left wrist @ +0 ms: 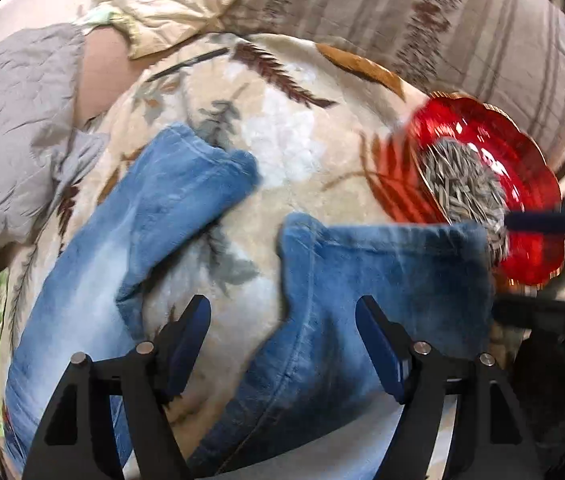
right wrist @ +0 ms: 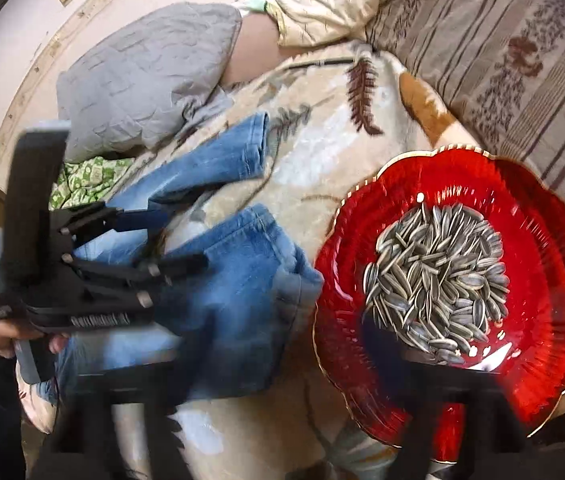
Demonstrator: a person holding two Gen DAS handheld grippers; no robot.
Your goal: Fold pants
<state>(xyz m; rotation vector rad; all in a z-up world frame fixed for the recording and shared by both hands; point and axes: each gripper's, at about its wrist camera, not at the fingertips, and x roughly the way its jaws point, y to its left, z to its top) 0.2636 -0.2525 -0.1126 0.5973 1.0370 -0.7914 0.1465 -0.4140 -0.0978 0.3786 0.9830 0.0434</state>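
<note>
- the blue jeans (left wrist: 186,216) lie on a cream blanket with leaf print (left wrist: 282,148), the two legs spread apart like a v.
- the left gripper (left wrist: 282,344) is wide open above the gap between the legs and holds nothing.
- the right gripper (right wrist: 282,392) is blurred at the bottom of its own view; i cannot tell its opening.
- a red dish (right wrist: 542,216) with sunflower seeds (right wrist: 438,276) sits just beside one leg's end.
</note>
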